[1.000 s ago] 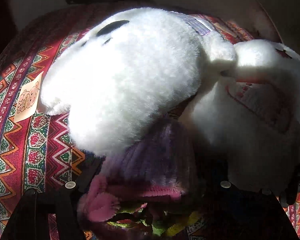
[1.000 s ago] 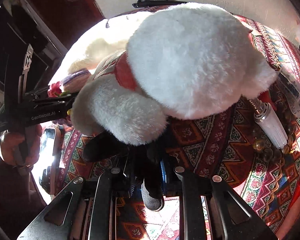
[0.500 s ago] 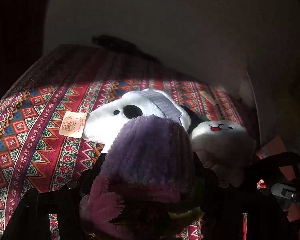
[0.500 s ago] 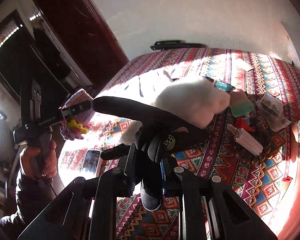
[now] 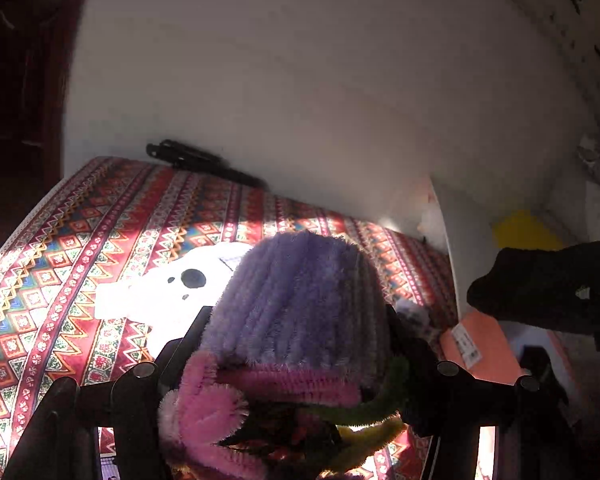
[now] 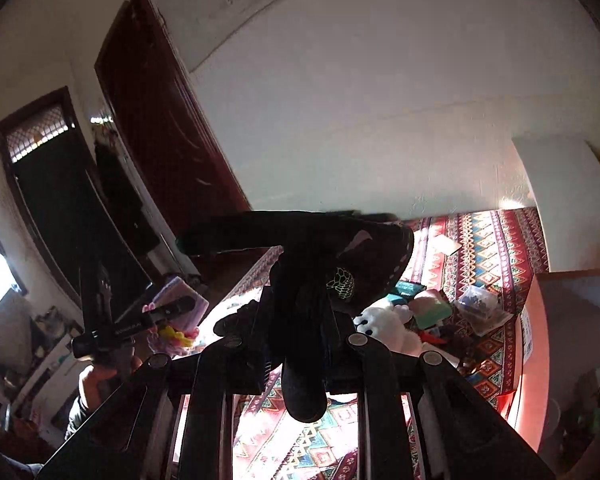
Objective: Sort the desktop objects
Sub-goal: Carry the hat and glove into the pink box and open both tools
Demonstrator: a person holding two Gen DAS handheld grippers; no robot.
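Note:
My left gripper point(image 5: 296, 344) is shut on a purple chenille bouquet point(image 5: 300, 304) with pink trim and green and yellow stems, held well above the patterned tablecloth point(image 5: 100, 240). That bouquet point(image 6: 180, 300) and the left gripper show at the left of the right wrist view too. My right gripper point(image 6: 300, 328) is shut on a black glove point(image 6: 320, 256) with a green honeycomb patch, also raised high. The glove point(image 5: 548, 284) appears at the right edge of the left wrist view. A white plush dog point(image 5: 172, 292) lies on the cloth below; a white plush point(image 6: 388, 324) lies further right.
A black folded object point(image 5: 200, 162) lies at the table's far edge against the white wall. Near the plush sit a green packet point(image 6: 432, 308), a clear bag point(image 6: 480, 304) and small clutter. An orange box point(image 5: 484, 344) stands at the right. A dark door point(image 6: 160, 128) is at the left.
Both grippers have risen far above the table and tilted upward, carrying the bouquet and the glove. The plush toys that filled both views now lie small and far below.

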